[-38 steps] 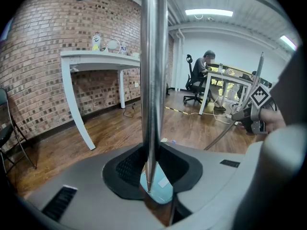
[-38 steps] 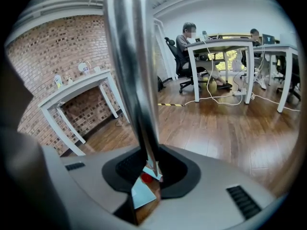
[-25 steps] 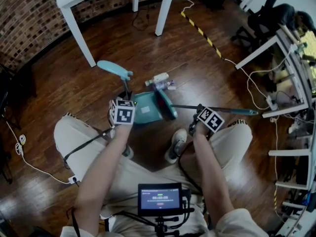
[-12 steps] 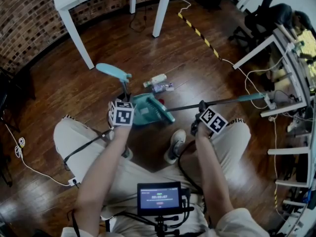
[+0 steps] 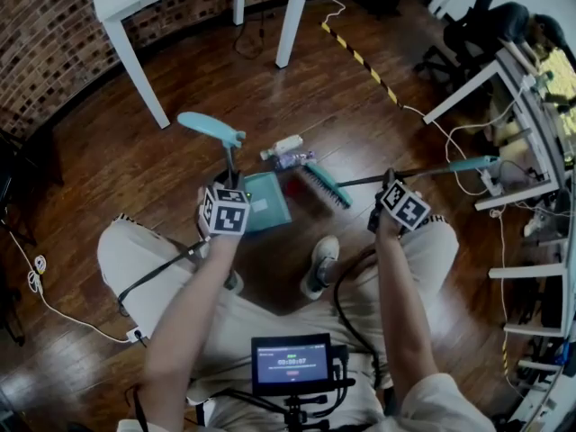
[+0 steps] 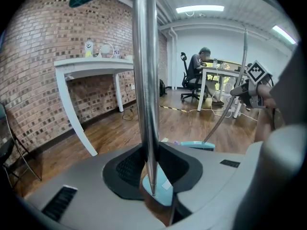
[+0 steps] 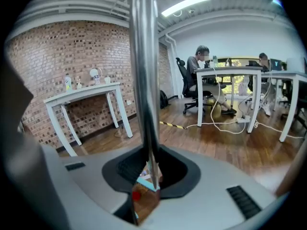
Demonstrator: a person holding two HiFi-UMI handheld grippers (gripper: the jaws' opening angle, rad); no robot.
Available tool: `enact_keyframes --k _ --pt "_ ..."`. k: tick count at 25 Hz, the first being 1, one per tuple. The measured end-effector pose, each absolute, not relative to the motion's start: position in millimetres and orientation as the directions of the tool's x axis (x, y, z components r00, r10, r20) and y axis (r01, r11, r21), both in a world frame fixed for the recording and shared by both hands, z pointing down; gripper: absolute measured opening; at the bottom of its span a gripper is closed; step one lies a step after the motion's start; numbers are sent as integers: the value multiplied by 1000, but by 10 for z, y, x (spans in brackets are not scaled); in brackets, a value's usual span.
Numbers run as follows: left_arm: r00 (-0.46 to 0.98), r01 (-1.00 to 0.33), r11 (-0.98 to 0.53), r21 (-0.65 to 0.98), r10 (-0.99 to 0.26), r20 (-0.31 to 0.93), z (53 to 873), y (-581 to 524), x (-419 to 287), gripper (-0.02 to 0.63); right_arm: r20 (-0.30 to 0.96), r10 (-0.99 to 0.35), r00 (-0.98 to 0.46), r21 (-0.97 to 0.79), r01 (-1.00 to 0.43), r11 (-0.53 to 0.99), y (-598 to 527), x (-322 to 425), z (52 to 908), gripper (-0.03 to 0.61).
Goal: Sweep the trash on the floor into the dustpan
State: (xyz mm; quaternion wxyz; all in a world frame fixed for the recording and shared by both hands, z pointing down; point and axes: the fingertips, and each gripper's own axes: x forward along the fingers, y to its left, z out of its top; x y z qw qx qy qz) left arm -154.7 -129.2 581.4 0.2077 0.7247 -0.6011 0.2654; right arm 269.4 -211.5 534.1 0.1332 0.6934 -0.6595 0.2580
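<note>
A teal dustpan [image 5: 266,202] sits on the wood floor in front of my knees. My left gripper [image 5: 230,184] is shut on its upright metal pole [image 6: 145,80], whose teal handle [image 5: 211,126] sticks up to the left. To the right of the pan is the teal broom head [image 5: 324,184]. The broom's pole [image 7: 144,80] slants right, and my right gripper [image 5: 388,182] is shut on it. Trash lies just beyond the pan: a white bottle [image 5: 283,144], a purple wrapper [image 5: 296,160] and a small red piece [image 7: 136,195].
A white table [image 5: 288,16] stands against the brick wall ahead. Yellow-black tape [image 5: 360,57] and a white cable cross the floor. Desks [image 5: 504,70] and an office chair crowd the right side. My shoe [image 5: 317,264] is near the pan.
My right gripper rose and moved right, drawing the broom head off the dustpan to the floor on its right. The left gripper and pan stayed put.
</note>
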Motion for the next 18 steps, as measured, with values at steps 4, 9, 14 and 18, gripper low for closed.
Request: enact_keyframes --k 4,9,14,18 --pt "130 -978 -202 -44 -769 626 5784 -1311 -1533 75 585 -811 8 -30 -999 -32 -2042 2507 5631 100" --pt "116 -981 -190 -49 -763 636 5827 -1305 -1589 77 666 -732 -146 -73 -989 130 -1755 1897 5868 101" --pt "116 -980 -191 -49 -760 639 5822 -1296 -1580 77 613 -745 -262 -289 -952 96 -1692 1801 5673 103" --pt "107 -983 -179 -47 -759 643 5842 -1287 -1633 77 567 -779 -268 -366 -929 53 -1744 1955 5503 101"
